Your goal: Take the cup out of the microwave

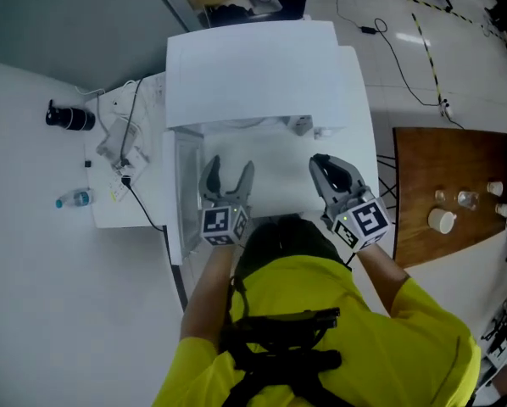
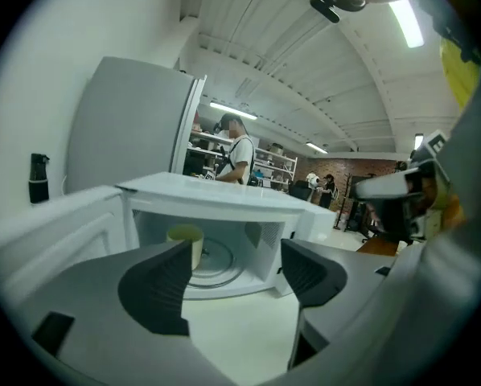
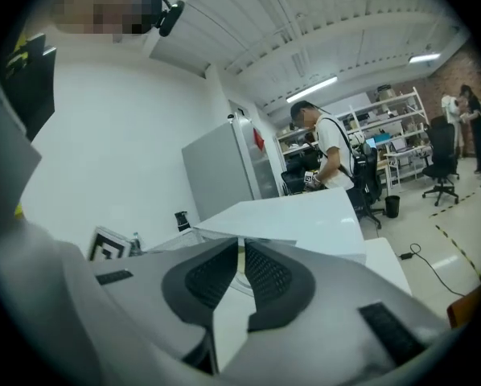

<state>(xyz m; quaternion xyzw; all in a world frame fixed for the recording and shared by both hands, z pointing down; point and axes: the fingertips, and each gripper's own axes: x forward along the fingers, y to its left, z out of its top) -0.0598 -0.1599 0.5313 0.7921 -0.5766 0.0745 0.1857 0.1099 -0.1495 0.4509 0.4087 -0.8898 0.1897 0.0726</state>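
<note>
The white microwave (image 1: 253,66) stands open on a white table, its door (image 1: 184,197) swung out to the left. In the left gripper view a pale yellow-green cup (image 2: 186,244) stands on the glass turntable at the left of the microwave's (image 2: 216,195) cavity. My left gripper (image 2: 232,284) is open and empty, in front of the opening and short of the cup. In the head view the left gripper (image 1: 226,181) and the right gripper (image 1: 334,175) hang side by side before the cavity. The right gripper (image 3: 240,252) is shut on nothing. The microwave's roof hides the cup from the head view.
A low white side table (image 1: 126,168) with cables stands left of the microwave, a small bottle (image 1: 71,199) and a black object (image 1: 69,118) on the floor beside it. A wooden table (image 1: 444,185) with small cups is on the right. A grey refrigerator (image 2: 132,135) and a person (image 2: 236,147) are behind.
</note>
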